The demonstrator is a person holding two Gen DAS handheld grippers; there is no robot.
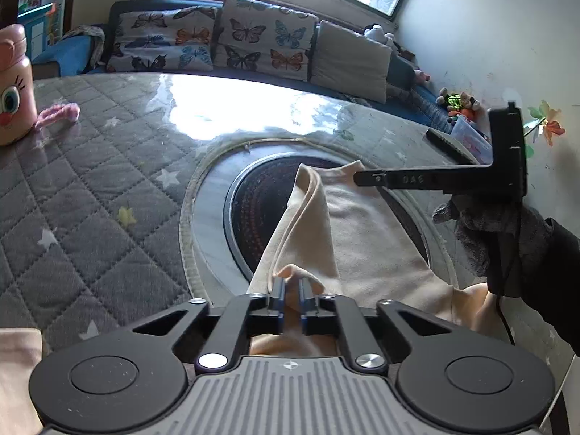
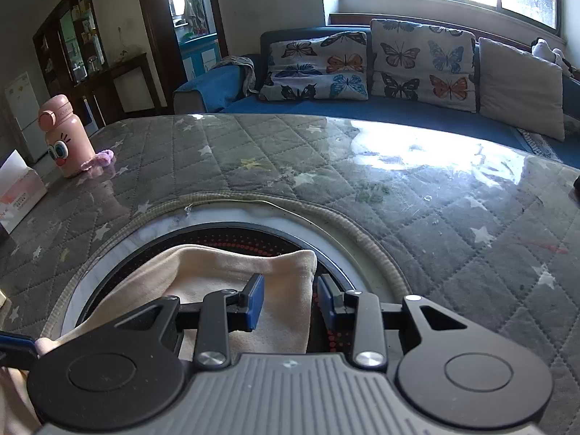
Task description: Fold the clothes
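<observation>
At far left on the quilted grey table cover (image 2: 253, 145) stand a tissue box (image 2: 18, 192) and a pink cartoon-eyed bottle (image 2: 65, 137), with a small lilac knitted scrap (image 2: 103, 157) beside it. Nearer the middle, the cream garment (image 1: 348, 224) lies partly over the round dark hob (image 1: 253, 214) set in the table's cut-out.

The left gripper (image 1: 291, 290) is closed on a bunched fold of that garment; cloth puckers up between its pads. The right gripper (image 2: 290, 301), held in a grey-gloved hand (image 1: 496, 239), stands partly open. One blue pad rests over the garment's far corner and the other is off the cloth above the hob, so it grips nothing.

Risks, as I judge them: the left pinch takes only a small tuck, so a pull could slip it free or drag the whole piece askew. If the right jaws close where they are, they may catch just the hem and leave the fold crooked.

The left wrist view alone shows the gloved hand, the right tool from the side and the long raised crease of the cloth. The right wrist view alone shows the tissue box, the cabinet (image 2: 83, 47) and the gap between its own pads.
</observation>
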